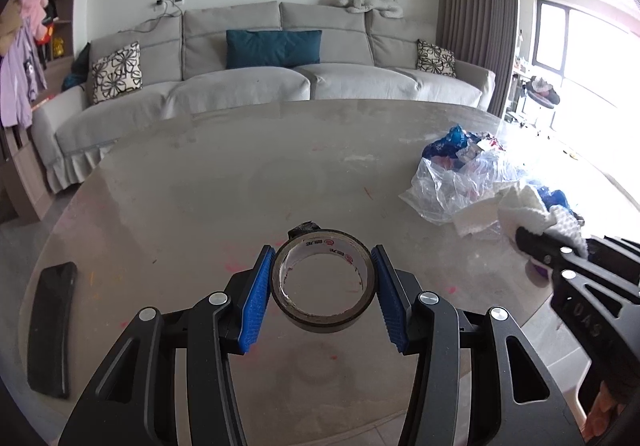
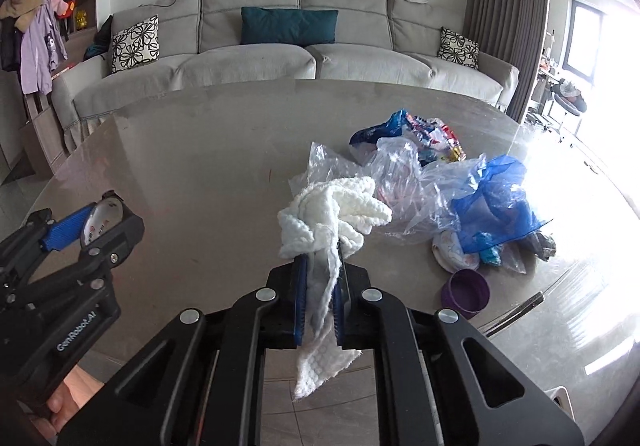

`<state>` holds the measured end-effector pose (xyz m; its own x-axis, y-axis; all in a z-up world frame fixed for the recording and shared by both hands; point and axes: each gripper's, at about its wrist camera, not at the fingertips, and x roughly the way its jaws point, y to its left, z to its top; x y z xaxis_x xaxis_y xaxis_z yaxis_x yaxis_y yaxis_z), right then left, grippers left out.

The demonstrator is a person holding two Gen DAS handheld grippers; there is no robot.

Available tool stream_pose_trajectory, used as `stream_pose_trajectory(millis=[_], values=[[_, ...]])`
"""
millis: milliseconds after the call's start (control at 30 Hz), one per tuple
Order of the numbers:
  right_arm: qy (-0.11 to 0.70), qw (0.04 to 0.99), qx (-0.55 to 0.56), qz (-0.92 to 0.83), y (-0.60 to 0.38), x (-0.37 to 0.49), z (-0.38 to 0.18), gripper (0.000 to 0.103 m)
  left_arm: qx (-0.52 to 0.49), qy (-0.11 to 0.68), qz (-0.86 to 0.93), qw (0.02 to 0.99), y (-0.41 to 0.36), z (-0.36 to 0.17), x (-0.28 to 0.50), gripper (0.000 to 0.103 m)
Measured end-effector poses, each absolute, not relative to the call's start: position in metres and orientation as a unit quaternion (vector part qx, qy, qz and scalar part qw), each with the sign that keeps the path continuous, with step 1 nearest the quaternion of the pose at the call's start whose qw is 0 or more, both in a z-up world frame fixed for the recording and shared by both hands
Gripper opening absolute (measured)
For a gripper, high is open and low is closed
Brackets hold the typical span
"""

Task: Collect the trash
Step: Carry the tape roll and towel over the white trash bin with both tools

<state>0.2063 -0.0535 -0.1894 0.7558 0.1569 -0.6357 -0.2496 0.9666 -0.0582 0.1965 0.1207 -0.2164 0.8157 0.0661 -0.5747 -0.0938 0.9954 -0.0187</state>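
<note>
A roll of brown tape point(image 1: 324, 320) hangs just above the grey table point(image 1: 200, 185), and my left gripper point(image 1: 322, 250) is shut on it, blue pads against both sides. From the right wrist view, that left gripper point(image 2: 104, 213) and the tape roll point(image 2: 100, 224) show at the left edge. My right gripper point(image 2: 321, 252) is shut on a white knitted cloth point(image 2: 320, 213), which bunches above the fingers and dangles below them. In the left wrist view the right gripper point(image 1: 532, 242) and the cloth point(image 1: 528, 201) sit at the far right.
A trash pile lies on the table's right side: a clear plastic bag point(image 2: 400, 181), a blue plastic bag point(image 2: 496, 197), snack wrappers point(image 2: 424, 133), a purple cup point(image 2: 466, 288). A black phone point(image 1: 52, 326) lies near the left edge. A grey sofa point(image 1: 260, 85) stands behind.
</note>
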Motion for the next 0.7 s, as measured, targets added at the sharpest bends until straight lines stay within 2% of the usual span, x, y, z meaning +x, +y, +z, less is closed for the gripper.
stream_pose_trajectory(millis=[167, 433, 700], values=[[0.303, 0.946, -0.074, 0.091, -0.077, 0.180, -0.162, 0.011, -0.009, 0.290, 0.027, 0.957, 0.106, -0.208, 0.191, 0.049], [0.300, 0.948, -0.098, 0.043, -0.128, 0.140, -0.138, 0.011, 0.020, 0.280, -0.030, 0.959, 0.064, -0.187, 0.179, 0.049], [0.298, 0.949, -0.086, -0.049, -0.205, 0.091, -0.127, 0.011, 0.043, 0.293, -0.136, 0.945, -0.012, -0.176, 0.169, 0.049]])
